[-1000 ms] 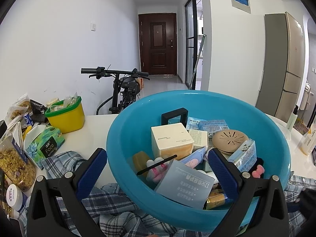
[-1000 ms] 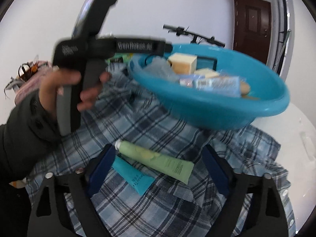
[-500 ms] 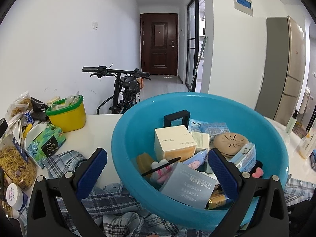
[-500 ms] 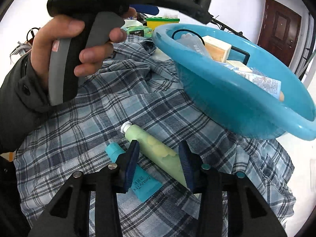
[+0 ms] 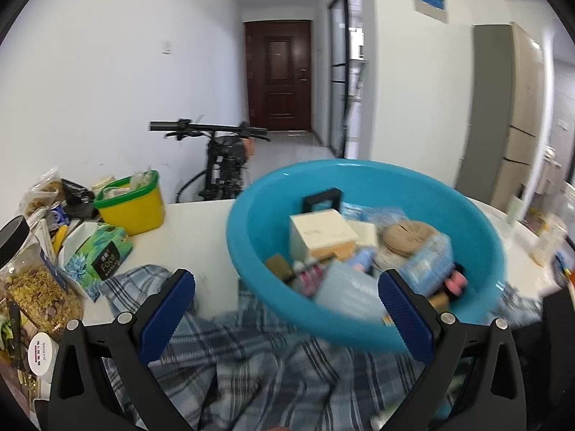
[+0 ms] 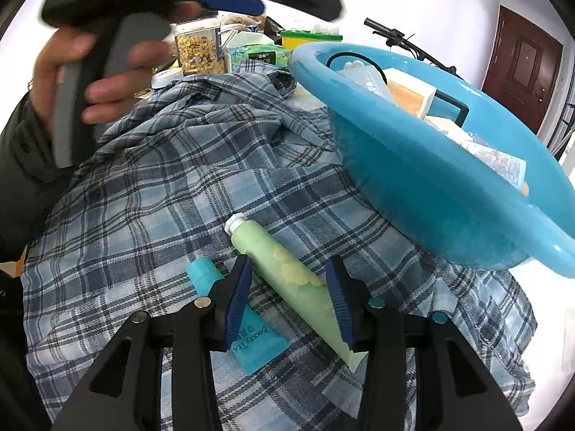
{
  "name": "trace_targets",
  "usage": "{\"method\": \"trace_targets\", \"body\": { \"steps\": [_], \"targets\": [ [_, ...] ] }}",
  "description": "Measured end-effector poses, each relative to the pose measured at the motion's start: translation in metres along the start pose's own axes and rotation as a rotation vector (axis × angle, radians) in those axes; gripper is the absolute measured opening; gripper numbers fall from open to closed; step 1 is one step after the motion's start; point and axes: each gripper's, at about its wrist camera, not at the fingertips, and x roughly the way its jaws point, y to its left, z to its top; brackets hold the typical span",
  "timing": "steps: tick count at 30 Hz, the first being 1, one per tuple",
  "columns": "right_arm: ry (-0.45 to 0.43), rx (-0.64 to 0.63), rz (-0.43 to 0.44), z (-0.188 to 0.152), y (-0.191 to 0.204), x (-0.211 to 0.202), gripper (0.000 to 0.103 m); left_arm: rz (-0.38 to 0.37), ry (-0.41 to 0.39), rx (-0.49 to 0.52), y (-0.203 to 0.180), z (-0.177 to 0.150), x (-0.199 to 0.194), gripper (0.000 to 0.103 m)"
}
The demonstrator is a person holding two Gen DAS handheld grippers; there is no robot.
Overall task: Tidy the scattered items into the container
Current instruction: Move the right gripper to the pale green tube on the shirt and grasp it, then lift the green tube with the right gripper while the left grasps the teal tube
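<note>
A blue plastic basin (image 5: 485, 222) holds several boxes and packets; in the right wrist view the basin (image 6: 413, 179) rests on a blue plaid shirt (image 6: 161, 186). My right gripper (image 6: 289, 287) is shut on a pale green tube (image 6: 284, 269) lying on the shirt. A teal tube (image 6: 248, 334) lies just left of it, partly under the left finger. My left gripper (image 5: 287, 309) is open and empty, raised before the basin; it shows in the right wrist view (image 6: 143, 0), held in a hand.
A yellow tub with a green rim (image 5: 131, 203), a green tissue pack (image 5: 99, 255), a jar of dried flowers (image 5: 32, 283) and snack bags crowd the table's left side. A bicycle (image 5: 222, 158) stands behind the white table (image 5: 194, 226). Bottles stand at the right edge.
My right gripper closed from wide open onto the green tube and moved lower over it. My left gripper drew back and left, so the basin sits further right in its view.
</note>
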Motion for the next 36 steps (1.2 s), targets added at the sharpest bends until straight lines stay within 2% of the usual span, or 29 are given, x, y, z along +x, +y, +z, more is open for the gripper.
{"method": "trace_targets", "body": {
  "steps": [4, 6, 8, 10, 12, 18, 21, 29, 32, 36],
  "targets": [
    [0.013, 0.006, -0.002, 0.0, -0.001, 0.003, 0.047, -0.059, 0.011, 0.111, -0.009, -0.016, -0.022, 0.103],
    [0.031, 0.026, -0.009, 0.002, -0.002, 0.008, 0.049, -0.056, -0.006, 0.205, -0.018, -0.025, -0.034, 0.103],
    [0.038, 0.033, -0.023, 0.003, -0.002, 0.009, 0.049, -0.04, -0.019, 0.245, -0.023, -0.03, -0.039, 0.103],
    [0.035, 0.027, -0.035, 0.002, -0.001, 0.008, 0.046, -0.06, -0.02, 0.25, -0.025, -0.033, -0.041, 0.103],
    [0.035, 0.014, -0.047, 0.002, 0.0, 0.007, 0.037, -0.082, -0.004, 0.258, -0.028, -0.037, -0.04, 0.103],
    [0.038, -0.003, -0.049, 0.001, 0.003, 0.002, 0.031, -0.098, 0.015, 0.266, -0.027, -0.051, -0.032, 0.103],
    [0.039, -0.002, -0.03, 0.003, 0.004, -0.005, 0.022, -0.106, 0.022, 0.25, -0.024, -0.057, -0.027, 0.103],
    [0.132, 0.026, -0.056, -0.001, 0.001, -0.005, 0.022, -0.155, 0.047, 0.232, -0.023, -0.068, -0.018, 0.103],
    [0.141, 0.042, -0.068, 0.0, -0.001, -0.001, 0.022, -0.161, 0.059, 0.267, -0.031, -0.072, -0.016, 0.103],
    [0.123, 0.068, -0.066, -0.005, -0.005, -0.007, 0.022, -0.219, 0.069, 0.349, -0.049, -0.081, -0.017, 0.103]
  ]
}}
